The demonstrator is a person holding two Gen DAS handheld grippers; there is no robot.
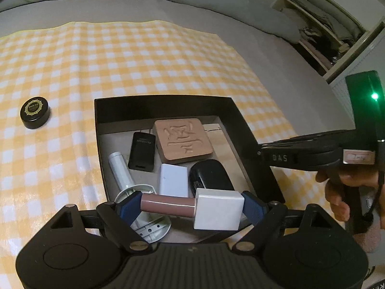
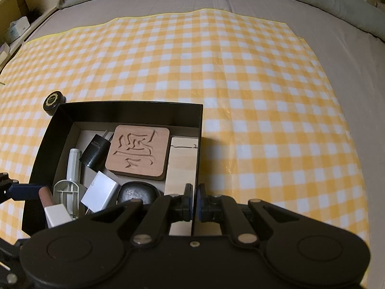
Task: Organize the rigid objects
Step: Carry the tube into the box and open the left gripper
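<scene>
My left gripper (image 1: 190, 204) is shut lengthwise on a pink tube with a square white cap (image 1: 217, 210), held above the near end of the black box (image 1: 163, 107). The tube (image 2: 47, 196) also shows at the box's left side in the right wrist view. In the box lie a carved wooden coaster (image 1: 182, 142), a black charger (image 1: 142, 151), a white adapter (image 1: 173, 179), a dark rounded dish (image 1: 211, 175) and a white handled tool (image 1: 120, 168). My right gripper (image 2: 195, 200) is shut on the box's thin right wall.
A small round black jar (image 1: 35, 115) with a gold pattern sits on the yellow checked cloth (image 2: 240, 84) left of the box. The cloth lies on a grey bed, with shelves (image 1: 324, 31) beyond it. A hand (image 1: 344, 187) holds the right gripper's handle.
</scene>
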